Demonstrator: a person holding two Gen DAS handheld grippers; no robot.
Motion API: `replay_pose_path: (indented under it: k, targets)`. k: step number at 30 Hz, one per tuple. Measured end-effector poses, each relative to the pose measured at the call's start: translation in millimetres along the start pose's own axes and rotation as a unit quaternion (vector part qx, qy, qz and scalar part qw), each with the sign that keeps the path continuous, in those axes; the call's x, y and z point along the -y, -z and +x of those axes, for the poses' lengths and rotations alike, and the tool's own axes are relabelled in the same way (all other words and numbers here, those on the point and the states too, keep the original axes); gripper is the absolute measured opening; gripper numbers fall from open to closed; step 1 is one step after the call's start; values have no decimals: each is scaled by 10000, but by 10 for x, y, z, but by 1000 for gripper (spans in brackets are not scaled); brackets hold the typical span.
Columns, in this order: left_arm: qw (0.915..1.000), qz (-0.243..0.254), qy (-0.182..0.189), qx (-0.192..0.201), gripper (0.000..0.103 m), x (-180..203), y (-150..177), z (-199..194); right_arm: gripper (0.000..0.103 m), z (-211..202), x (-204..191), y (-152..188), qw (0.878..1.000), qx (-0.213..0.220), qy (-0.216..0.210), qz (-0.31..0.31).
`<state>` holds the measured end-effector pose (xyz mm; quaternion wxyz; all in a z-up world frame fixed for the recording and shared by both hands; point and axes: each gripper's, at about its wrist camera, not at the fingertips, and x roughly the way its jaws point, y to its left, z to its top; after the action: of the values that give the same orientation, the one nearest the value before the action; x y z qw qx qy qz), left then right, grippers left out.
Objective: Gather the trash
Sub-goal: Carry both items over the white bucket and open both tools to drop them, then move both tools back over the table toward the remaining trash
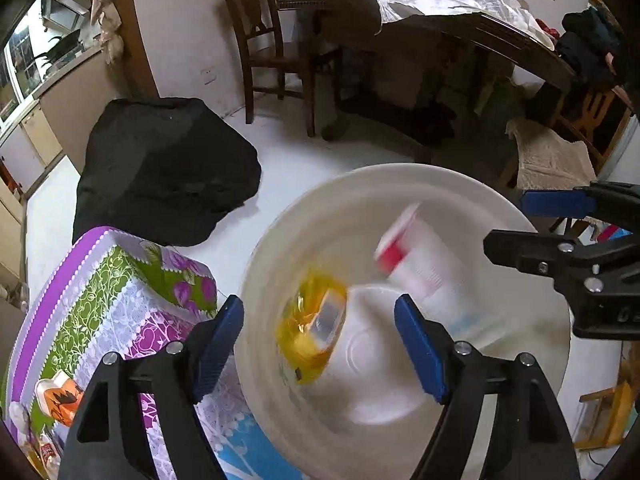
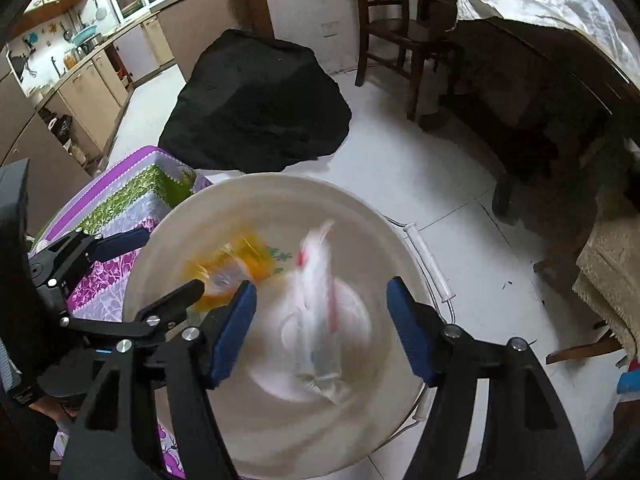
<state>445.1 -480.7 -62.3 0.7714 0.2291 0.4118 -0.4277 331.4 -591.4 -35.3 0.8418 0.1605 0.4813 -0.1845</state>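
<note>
Two pieces of trash are seen inside the white bucket, which fills the lower middle of both wrist views beside the patterned cloth-covered counter at lower left. The yellow wrapper is blurred in the left half of the bucket, and the white cup with a red band is blurred to its right; both appear to be in mid-fall or just landing, though whether they have settled on the bottom cannot be told. The left claw is held wide apart above the bucket with nothing between its blue pads — the wrapper is seen beyond them, not gripped. The right claw is likewise spread, empty, with the cup showing below and between its pads but untouched. Both items are judged to be very light and of little stiffness: the wrapper looks like thin crinkled film with a clear part, likely slippery and springy, best pinched across a bunched fold rather than on a flat face. The cup looks thin-walled and crushable; it would be held most surely across the rim or by squeezing the wall near the red band, with little force needed. Nothing here seems fragile in a way that matters for trash. A wire handle is seen lying along the right rim of the bucket, by which the whole could be lifted — it is probably light even with its contents.
</note>
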Motion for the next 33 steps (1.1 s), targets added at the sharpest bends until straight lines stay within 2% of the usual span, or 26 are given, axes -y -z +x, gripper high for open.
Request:
replay_pose_path:
  k: [13, 16, 17, 21, 23, 25, 29, 33]
  targets:
    - [9993, 1, -292, 230, 78, -42, 215, -192, 60, -3, -7, 160, 10000, -42, 81, -16]
    - [9980, -98, -431, 452, 78, -53, 387, -373, 60, -83, -48, 264, 9999, 112, 69, 30]
    - [9970, -125, -516, 559, 78, -51, 450, -440, 60, -147, -89, 328, 9995, 282, 147, 6]
    - [9870, -210, -936, 1292, 78, -29, 926, -901, 60, -461, -374, 661, 9922, 1173, 343, -261]
    - [9820, -275, -1045, 1552, 78, -38, 1219, -1117, 60, -576, -505, 852, 9876, 1510, 271, -326]
    - [9788, -419, -1067, 1697, 78, -89, 1572, -1313, 60, -671, -714, 1137, 9826, 1811, 1, -413]
    - [9737, -889, -1183, 1733, 78, -304, 2265, -1622, 60, -679, -1141, 1612, 9766, 1999, -491, -624]
    - [9671, -1360, -1412, 1621, 79, -606, 3077, -1928, 60, -589, -1609, 1944, 9716, 1908, -849, -1111]
